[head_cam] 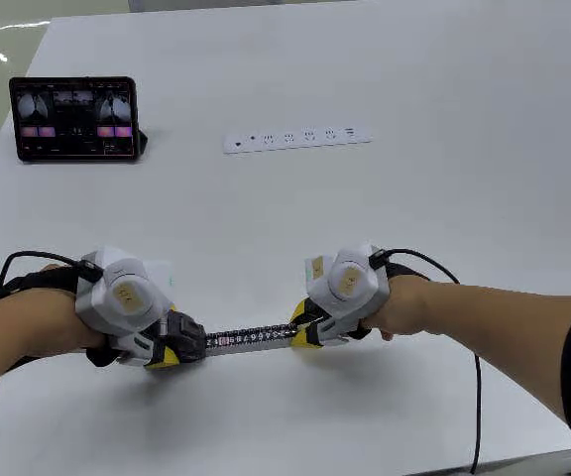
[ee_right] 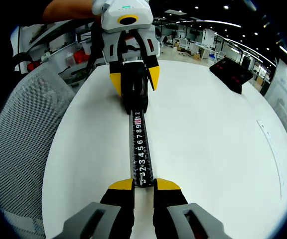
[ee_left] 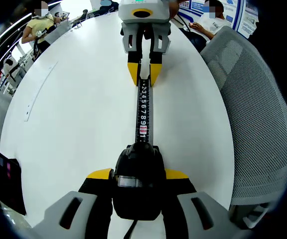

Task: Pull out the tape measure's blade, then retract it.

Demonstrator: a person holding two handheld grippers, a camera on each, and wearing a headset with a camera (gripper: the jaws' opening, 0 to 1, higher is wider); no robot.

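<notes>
A black tape measure case (ee_left: 136, 172) sits between the yellow-tipped fingers of my left gripper (ee_left: 137, 174), which is shut on it; the case (head_cam: 184, 340) lies low on the table in the head view. Its black blade (head_cam: 250, 338) with white numbers runs out about a dozen centimetres across the white table. My right gripper (ee_right: 144, 184) is shut on the blade's end (ee_right: 142, 180). In the head view the left gripper (head_cam: 167, 355) and right gripper (head_cam: 303, 335) face each other with the blade stretched between them. The blade (ee_left: 143, 110) reaches the opposite gripper's tips (ee_left: 143, 74).
A white power strip (head_cam: 296, 139) lies mid-table and a dark tablet (head_cam: 74, 118) stands at the far left. A grey mesh chair (ee_left: 255, 114) stands beside the table edge. Black cables (head_cam: 476, 397) trail from both grippers.
</notes>
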